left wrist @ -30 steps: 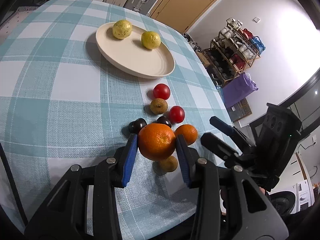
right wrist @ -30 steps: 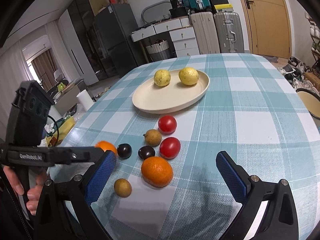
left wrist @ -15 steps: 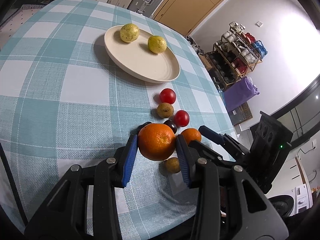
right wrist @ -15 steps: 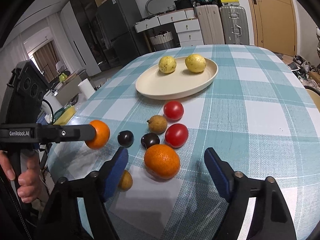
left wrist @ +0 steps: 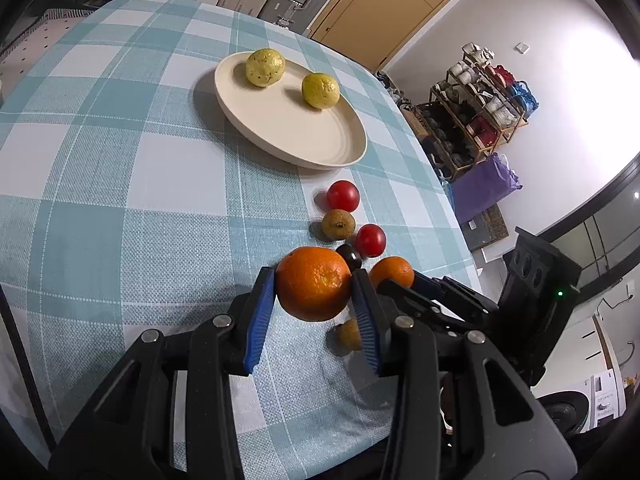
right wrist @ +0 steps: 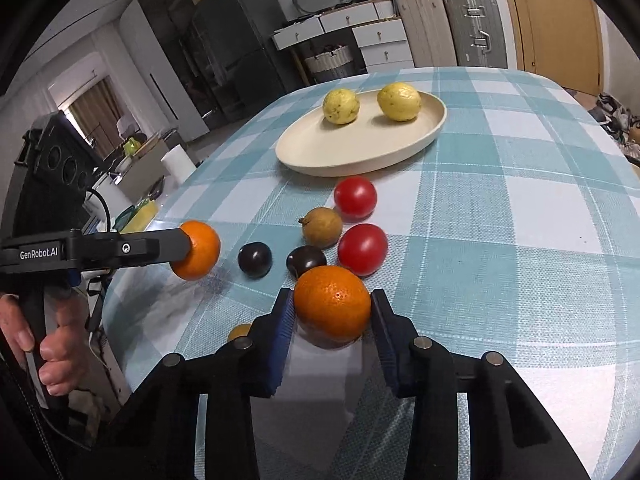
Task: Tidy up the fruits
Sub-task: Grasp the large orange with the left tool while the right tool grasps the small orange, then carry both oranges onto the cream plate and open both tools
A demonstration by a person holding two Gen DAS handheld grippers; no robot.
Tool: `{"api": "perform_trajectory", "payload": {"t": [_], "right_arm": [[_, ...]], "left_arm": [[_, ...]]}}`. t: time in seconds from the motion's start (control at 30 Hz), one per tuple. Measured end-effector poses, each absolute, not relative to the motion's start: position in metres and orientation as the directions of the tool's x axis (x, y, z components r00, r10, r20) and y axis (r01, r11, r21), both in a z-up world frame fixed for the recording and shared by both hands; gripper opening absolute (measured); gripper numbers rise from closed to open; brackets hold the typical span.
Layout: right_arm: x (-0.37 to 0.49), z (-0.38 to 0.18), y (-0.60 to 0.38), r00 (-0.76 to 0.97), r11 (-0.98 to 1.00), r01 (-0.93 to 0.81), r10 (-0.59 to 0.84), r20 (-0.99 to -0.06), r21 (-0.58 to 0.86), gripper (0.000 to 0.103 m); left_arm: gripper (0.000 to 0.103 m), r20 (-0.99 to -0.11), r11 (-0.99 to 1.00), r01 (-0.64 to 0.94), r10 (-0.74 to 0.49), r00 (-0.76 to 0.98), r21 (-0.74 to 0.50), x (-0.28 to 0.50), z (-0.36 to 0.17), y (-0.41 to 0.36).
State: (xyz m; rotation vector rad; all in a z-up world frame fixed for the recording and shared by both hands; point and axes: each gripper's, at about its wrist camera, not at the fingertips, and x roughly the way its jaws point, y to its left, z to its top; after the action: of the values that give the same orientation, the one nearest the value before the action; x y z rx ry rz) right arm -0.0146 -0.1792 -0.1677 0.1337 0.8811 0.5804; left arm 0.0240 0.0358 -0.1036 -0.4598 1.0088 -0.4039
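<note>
Checked tablecloth [right wrist: 500, 208], tomatoes and plums crowding fingers closing around second orange [right wrist: 332, 303]; left fingers clamping first orange [left wrist: 313, 282].

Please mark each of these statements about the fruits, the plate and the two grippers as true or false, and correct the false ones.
1. The plate holds two yellow-green fruits. True.
2. The left gripper is empty. False: its blue pads clamp an orange that hangs above the checked tablecloth.
3. Two red tomatoes lie on the cloth between the plate and the grippers. True.
4. The right gripper has an orange between its closing jaws. True.
5. The two dark plums are on the plate. False: they lie on the cloth beside the tomatoes.
</note>
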Motion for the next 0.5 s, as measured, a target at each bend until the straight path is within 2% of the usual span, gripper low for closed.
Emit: {"api": "perform_trajectory", "payload": {"t": [0.5], "right_arm": [[-0.007,-0.131,-0.194,0.571,0.829,-0.438,0.555,-0.606,0.347,0.039]], "left_arm": [[0.036,-0.707,0.848,0.115,-0.499,0.501,-0.518,0.056,-0.09,0.04]]}}
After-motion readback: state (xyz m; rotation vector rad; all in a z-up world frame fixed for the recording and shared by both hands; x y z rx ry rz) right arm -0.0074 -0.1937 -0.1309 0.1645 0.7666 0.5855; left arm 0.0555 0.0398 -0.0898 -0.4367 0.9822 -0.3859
